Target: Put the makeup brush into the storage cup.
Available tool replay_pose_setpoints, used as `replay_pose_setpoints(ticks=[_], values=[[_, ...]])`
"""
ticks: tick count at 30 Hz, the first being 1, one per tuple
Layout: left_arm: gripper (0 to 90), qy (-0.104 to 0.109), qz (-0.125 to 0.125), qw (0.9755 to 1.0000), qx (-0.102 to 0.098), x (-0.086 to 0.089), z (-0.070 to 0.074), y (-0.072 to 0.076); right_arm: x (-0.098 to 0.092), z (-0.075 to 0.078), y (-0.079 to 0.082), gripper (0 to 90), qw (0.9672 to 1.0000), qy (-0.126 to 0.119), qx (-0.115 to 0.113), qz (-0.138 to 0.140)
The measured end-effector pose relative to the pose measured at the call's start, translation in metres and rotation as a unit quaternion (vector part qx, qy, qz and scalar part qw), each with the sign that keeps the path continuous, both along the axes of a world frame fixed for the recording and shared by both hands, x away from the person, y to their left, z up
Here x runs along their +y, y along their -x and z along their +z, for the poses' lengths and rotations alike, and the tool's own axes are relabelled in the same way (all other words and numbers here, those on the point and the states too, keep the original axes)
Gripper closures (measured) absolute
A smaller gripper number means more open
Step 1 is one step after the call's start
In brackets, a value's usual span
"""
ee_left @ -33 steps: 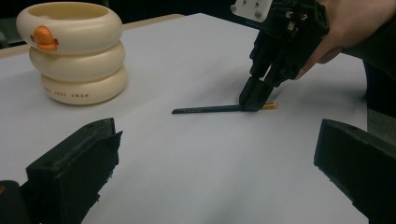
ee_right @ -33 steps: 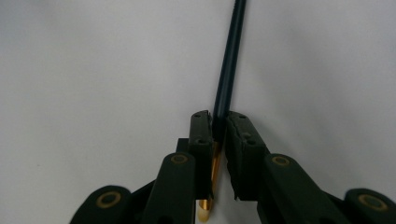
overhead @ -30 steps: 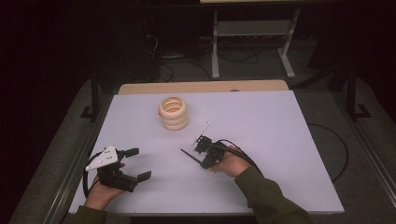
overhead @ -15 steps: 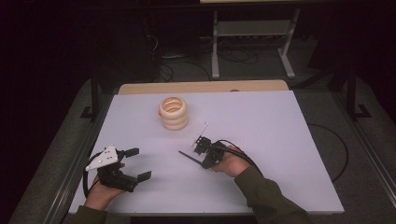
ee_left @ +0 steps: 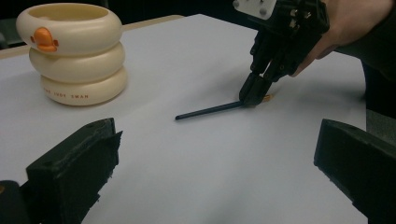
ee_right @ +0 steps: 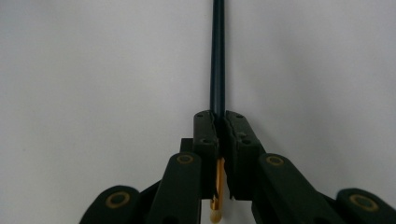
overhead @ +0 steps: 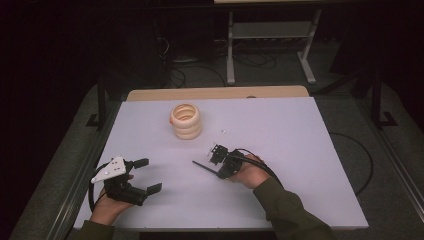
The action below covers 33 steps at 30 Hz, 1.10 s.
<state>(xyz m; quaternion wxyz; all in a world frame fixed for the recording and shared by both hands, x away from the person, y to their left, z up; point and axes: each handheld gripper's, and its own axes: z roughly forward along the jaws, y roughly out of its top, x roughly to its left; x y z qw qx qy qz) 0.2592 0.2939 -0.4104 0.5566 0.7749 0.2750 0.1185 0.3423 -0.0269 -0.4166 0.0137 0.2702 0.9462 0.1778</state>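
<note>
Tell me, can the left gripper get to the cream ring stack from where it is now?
Probably yes: the left gripper is open and empty, with bare table between it and the ring stack.

From my remote seat this reads as a lab or recording studio, not a home. The table (overhead: 300,150) wears a plain white sheet over a wooden top whose far edge shows bare, and it stands on grey carpet (overhead: 350,107) in a room kept dark around it. Behind it I see a metal stand (overhead: 270,35) with splayed feet and loose black cables (overhead: 185,77) on the floor. A black metal frame (overhead: 101,100) rises by the table's left side.
</note>
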Motion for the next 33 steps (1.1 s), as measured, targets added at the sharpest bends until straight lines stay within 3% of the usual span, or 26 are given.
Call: replay_pose_setpoints(ticks=[8, 13, 17, 23, 29, 33], values=[[0.0, 0.005, 0.001, 1.0000, 0.001, -0.001, 0.000, 0.000, -0.015, 0.011, -0.001, 83.1, 0.9996, -0.025, -0.002, 0.017], [0.0, -0.004, -0.005, 1.0000, -0.001, -0.001, 0.000, 0.000, -0.026, 0.017, 0.001, 83.1, 0.9985, -0.042, -0.002, 0.037], [0.0, -0.002, -0.007, 1.0000, -0.006, -0.003, 0.002, -0.001, -0.034, 0.021, 0.004, 83.1, 0.9965, -0.056, -0.005, 0.062], [0.0, -0.001, -0.022, 0.9996, -0.015, -0.007, 0.007, -0.003, -0.040, 0.025, 0.007, 83.1, 0.9946, -0.056, -0.012, 0.087], [0.0, 0.010, -0.035, 0.9991, -0.020, -0.009, 0.011, -0.008, -0.042, 0.029, 0.010, 83.1, 0.9903, -0.067, -0.011, 0.121], [0.0, 0.010, -0.051, 0.9984, -0.021, -0.013, 0.017, -0.012, -0.045, 0.031, 0.012, 83.1, 0.9887, -0.073, -0.011, 0.130]])
